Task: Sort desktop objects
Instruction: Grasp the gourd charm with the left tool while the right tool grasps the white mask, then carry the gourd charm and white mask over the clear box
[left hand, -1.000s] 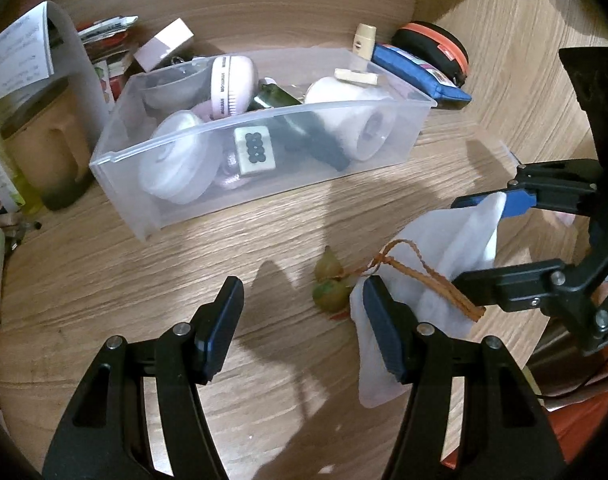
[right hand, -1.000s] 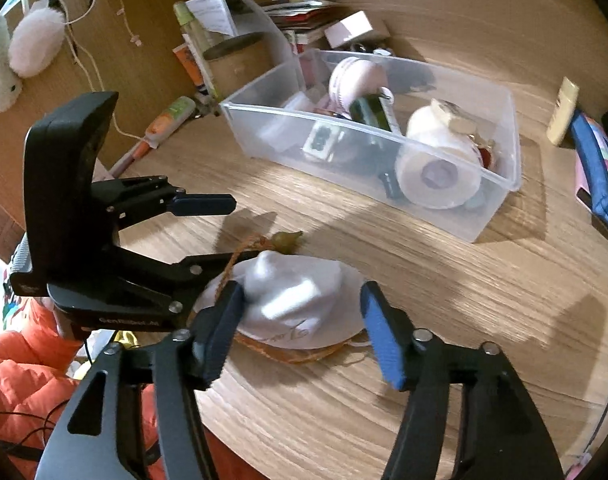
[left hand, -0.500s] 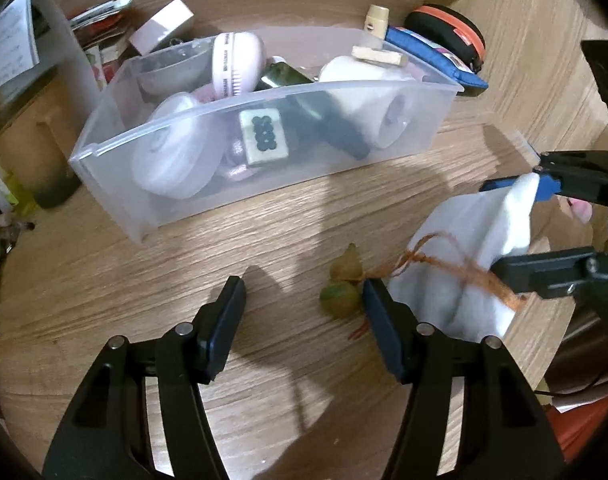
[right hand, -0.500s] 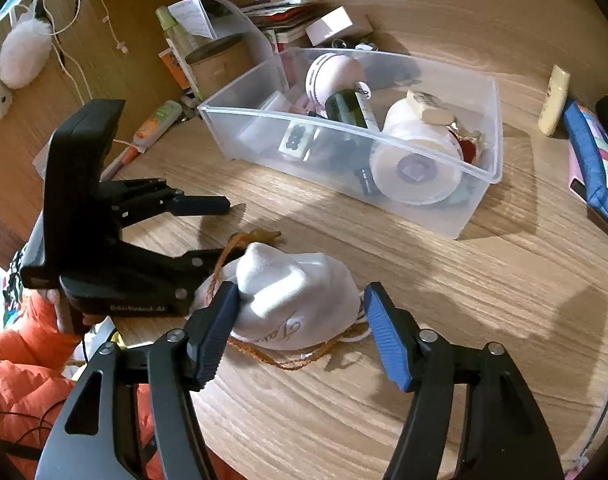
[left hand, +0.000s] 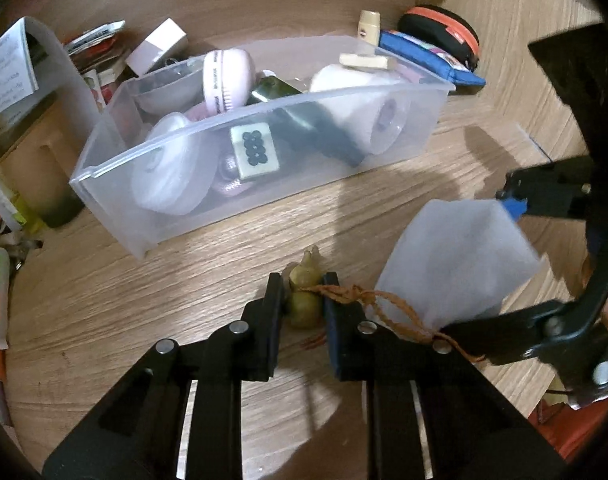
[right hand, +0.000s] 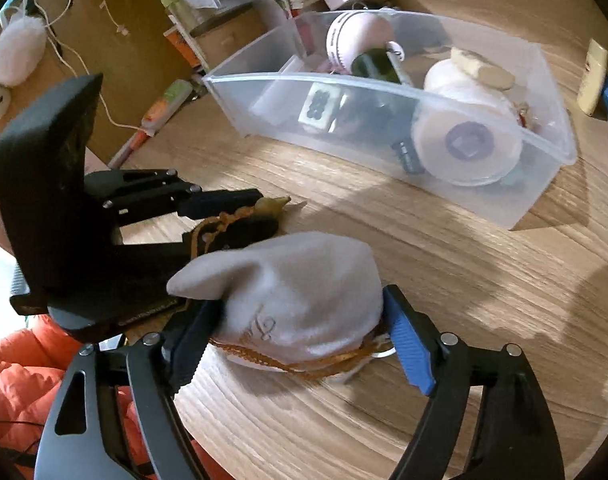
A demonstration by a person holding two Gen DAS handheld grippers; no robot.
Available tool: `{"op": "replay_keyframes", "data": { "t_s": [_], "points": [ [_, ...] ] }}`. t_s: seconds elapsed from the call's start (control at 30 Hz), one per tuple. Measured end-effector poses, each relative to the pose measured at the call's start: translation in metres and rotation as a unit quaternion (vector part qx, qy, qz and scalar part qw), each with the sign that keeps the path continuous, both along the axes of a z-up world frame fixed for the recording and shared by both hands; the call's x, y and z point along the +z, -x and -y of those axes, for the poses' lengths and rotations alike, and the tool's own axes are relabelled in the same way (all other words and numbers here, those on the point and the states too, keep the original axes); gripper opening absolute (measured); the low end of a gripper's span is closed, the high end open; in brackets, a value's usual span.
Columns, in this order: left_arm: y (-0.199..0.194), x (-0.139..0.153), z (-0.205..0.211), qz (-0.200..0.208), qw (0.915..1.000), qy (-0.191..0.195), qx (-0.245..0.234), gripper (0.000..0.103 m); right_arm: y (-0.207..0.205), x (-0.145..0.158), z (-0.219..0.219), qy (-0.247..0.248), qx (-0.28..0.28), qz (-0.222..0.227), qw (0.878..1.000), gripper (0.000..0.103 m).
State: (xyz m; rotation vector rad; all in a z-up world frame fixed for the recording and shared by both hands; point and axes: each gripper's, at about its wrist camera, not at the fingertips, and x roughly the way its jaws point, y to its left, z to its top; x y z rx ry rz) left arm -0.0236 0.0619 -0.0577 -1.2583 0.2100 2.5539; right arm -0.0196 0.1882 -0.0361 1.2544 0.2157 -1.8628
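A small olive gourd charm (left hand: 304, 296) on an orange braided cord (left hand: 388, 314) lies on the wooden desk. My left gripper (left hand: 303, 304) is shut on the charm; it also shows in the right wrist view (right hand: 260, 216). The cord runs to a white cloth pouch (left hand: 460, 264). My right gripper (right hand: 300, 320) is shut on the pouch (right hand: 300, 280) and holds it just above the desk. A clear plastic bin (left hand: 116, 184) stands beyond, holding a tissue roll (right hand: 464, 140), a mahjong tile (left hand: 254, 152) and other items.
A blue pouch (left hand: 428, 56), a black-and-orange case (left hand: 440, 28) and a small tube (left hand: 368, 26) lie behind the bin. Papers, boxes and a file holder (left hand: 44, 80) crowd the left. The desk edge runs near the right gripper, with orange fabric (right hand: 28, 384) below.
My left gripper has moved forward and closed on the gourd charm. My right gripper has closed on the white pouch and lifted it slightly.
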Motion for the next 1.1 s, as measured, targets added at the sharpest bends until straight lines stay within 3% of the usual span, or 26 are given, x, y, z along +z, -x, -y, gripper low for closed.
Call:
{"op": "replay_keyframes", "data": {
  "t_s": [0.1, 0.17, 0.3, 0.4, 0.77, 0.9, 1.1],
  "points": [
    [-0.002, 0.006, 0.005, -0.008, 0.9999, -0.013, 0.008, 0.019, -0.001, 0.000, 0.002, 0.014, 0.005, 0.014, 1.000, 0.058],
    [-0.006, 0.013, 0.010, -0.018, 0.9995, -0.020, 0.013, 0.019, -0.003, 0.003, 0.002, 0.017, 0.001, 0.006, 1.000, 0.053],
    [-0.017, 0.027, 0.016, -0.039, 0.9985, -0.031, 0.020, 0.019, -0.012, 0.018, 0.003, 0.023, -0.005, -0.034, 0.999, 0.039],
    [-0.026, 0.040, 0.019, -0.058, 0.9973, -0.040, 0.022, 0.019, -0.017, 0.031, 0.003, 0.019, -0.017, -0.072, 0.997, 0.035],
    [-0.037, 0.073, 0.025, -0.107, 0.9917, -0.063, 0.033, 0.019, -0.007, 0.078, -0.016, 0.060, -0.060, -0.134, 0.987, 0.034],
    [-0.036, 0.077, 0.031, -0.118, 0.9894, -0.069, 0.048, 0.019, -0.006, 0.100, -0.019, 0.058, -0.088, -0.189, 0.976, 0.034],
    [-0.027, 0.083, 0.040, -0.124, 0.9869, -0.082, 0.062, 0.019, 0.003, 0.121, -0.029, 0.072, -0.120, -0.227, 0.964, 0.034]
  ]
}}
